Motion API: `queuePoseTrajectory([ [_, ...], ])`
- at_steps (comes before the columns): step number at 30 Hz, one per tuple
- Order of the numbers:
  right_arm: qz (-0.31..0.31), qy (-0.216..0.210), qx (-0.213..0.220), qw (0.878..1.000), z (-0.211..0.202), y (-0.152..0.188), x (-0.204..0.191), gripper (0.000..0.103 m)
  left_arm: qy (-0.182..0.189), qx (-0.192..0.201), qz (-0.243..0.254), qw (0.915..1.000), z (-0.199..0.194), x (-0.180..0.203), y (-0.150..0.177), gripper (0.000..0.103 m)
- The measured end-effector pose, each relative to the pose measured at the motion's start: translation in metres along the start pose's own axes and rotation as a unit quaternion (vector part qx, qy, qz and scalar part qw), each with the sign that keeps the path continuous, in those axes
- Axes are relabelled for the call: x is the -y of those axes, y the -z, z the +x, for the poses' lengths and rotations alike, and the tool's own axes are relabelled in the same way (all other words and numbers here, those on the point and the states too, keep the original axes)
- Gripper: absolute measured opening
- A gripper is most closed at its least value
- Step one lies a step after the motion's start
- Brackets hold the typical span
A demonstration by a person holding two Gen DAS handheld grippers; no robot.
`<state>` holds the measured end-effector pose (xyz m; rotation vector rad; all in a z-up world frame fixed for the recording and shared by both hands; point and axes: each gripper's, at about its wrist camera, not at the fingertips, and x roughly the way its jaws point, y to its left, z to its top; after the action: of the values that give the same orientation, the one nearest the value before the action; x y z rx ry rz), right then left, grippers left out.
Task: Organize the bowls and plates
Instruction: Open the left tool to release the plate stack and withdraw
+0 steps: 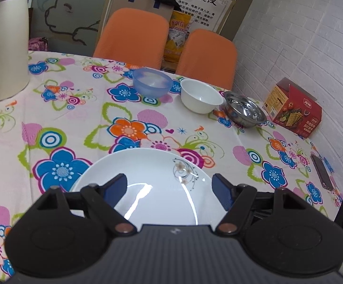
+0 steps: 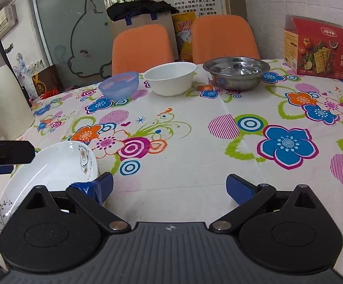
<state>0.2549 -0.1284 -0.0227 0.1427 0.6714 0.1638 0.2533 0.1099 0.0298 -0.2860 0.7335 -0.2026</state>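
A white plate (image 1: 152,179) with a small flower print lies on the flowered tablecloth (image 1: 76,118), right under my left gripper (image 1: 170,189), which is open above it with nothing held. In the right wrist view the same plate (image 2: 53,168) sits at the lower left, beside my open right gripper (image 2: 169,187). Along the far side stand a translucent blue bowl (image 1: 152,82), a white bowl (image 1: 200,98) and a steel bowl (image 1: 244,112); from the right wrist they appear as the blue bowl (image 2: 119,85), the white bowl (image 2: 171,78) and the steel bowl (image 2: 236,71).
A cream thermos jug (image 1: 4,47) stands at the far left. A red cracker box (image 1: 294,108) sits by the white brick wall, and a dark phone (image 1: 321,171) lies at the right edge. Two orange chairs (image 1: 133,35) stand behind the table.
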Motion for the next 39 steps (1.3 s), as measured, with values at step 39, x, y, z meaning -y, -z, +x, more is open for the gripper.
queuePoseTrajectory([
  [39, 0.076, -0.029, 0.022, 0.996, -0.053, -0.008, 0.060, 0.090, -0.057, 0.044, 0.071, 0.9949, -0.009, 0.050, 0.006, 0.072],
])
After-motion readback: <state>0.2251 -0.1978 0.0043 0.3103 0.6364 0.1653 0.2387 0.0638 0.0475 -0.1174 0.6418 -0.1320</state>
